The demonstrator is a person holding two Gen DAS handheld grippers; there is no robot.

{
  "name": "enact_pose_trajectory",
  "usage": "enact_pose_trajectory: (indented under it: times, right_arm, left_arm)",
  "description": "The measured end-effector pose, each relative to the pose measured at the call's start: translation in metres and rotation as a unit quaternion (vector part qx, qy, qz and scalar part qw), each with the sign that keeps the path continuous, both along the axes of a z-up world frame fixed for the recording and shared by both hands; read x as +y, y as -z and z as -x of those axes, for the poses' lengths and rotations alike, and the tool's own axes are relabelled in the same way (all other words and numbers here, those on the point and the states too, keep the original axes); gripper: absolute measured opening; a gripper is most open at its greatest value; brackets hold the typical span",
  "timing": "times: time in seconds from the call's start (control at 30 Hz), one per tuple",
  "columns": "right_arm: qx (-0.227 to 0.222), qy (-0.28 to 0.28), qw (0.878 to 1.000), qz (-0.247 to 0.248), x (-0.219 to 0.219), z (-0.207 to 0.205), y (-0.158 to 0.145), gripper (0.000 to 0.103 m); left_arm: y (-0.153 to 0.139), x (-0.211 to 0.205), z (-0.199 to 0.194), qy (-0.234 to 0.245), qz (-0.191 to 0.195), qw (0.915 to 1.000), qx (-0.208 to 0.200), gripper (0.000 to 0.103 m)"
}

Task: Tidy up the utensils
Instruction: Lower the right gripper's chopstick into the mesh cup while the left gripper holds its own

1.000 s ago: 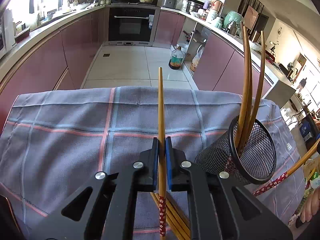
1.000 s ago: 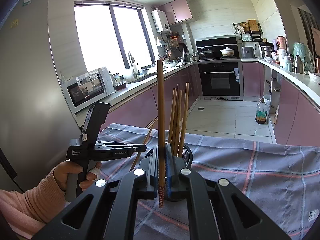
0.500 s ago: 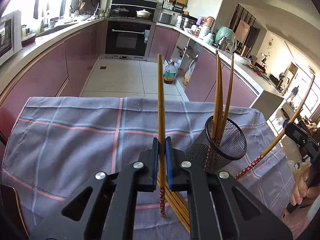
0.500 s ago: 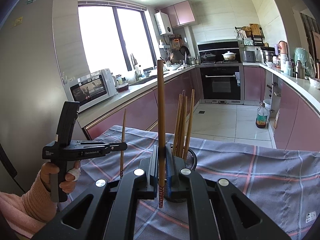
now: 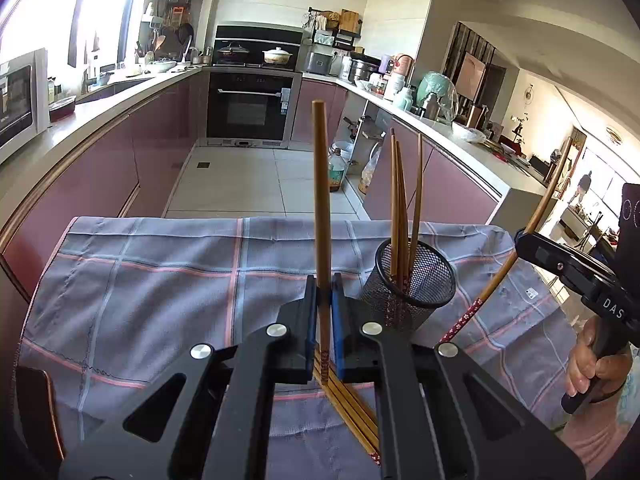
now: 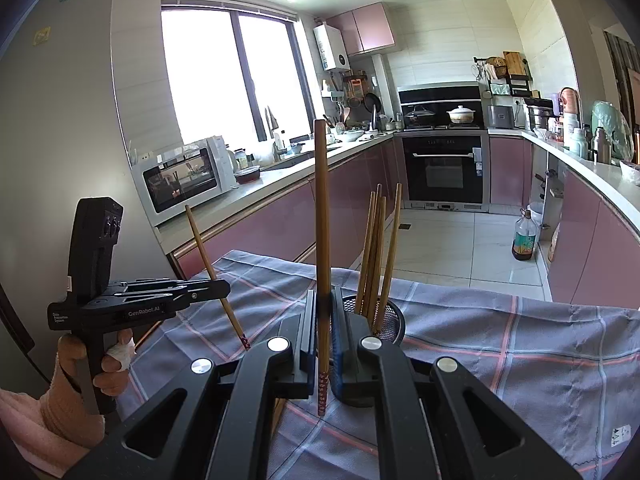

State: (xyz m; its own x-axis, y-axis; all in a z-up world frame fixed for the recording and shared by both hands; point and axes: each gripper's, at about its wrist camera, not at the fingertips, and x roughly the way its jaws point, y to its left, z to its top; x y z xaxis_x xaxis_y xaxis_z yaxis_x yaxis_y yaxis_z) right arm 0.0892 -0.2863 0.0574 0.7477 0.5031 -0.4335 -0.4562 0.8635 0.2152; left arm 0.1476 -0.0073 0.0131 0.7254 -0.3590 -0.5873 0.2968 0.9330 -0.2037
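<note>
My left gripper (image 5: 323,292) is shut on a wooden chopstick (image 5: 321,200), held upright above the grey plaid cloth (image 5: 160,280). A black mesh cup (image 5: 414,280) with several chopsticks standing in it sits just to its right. Several loose chopsticks (image 5: 352,404) lie on the cloth under the fingers. My right gripper (image 6: 323,304) is shut on another upright chopstick (image 6: 322,220), in front of the mesh cup (image 6: 390,320). In that view the left gripper (image 6: 224,288) is off to the left with its chopstick (image 6: 208,256) tilted. In the left wrist view the right gripper (image 5: 520,240) is at the far right.
The cloth (image 6: 520,340) covers a table in a kitchen. Pink cabinets and counters run along both sides, with an oven (image 5: 248,108) at the back, a microwave (image 6: 184,176) on the left counter and an oil bottle (image 6: 524,236) on the floor. A hand (image 6: 108,364) grips the left tool.
My left gripper has risen and drawn back from the mesh cup with its chopstick, which now leans the other way in the right wrist view. The right gripper has stayed put.
</note>
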Motion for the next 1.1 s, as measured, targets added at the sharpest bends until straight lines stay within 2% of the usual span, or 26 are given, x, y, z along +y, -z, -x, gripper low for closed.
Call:
enact_pose_trajectory:
  times: [0.47,0.83,1.1]
  right_arm:
    - [-0.025,-0.001,1.000,0.009,0.009,0.001,-0.020,0.006]
    - [-0.051,0.007,0.999,0.010,0.008,-0.009,-0.038,0.006]
    - [-0.054,0.024,0.998,0.015,0.006,-0.024,-0.038,0.006]
  left_arm:
    - [-0.053,-0.008,0.030,0.028,0.015,0.9977,-0.060,0.007]
    - [-0.095,-0.029,0.030,0.049,0.035,0.9930,-0.101,0.007]
    - [-0.099,-0.057,0.018,0.065,0.027,0.9924,-0.101,0.007]
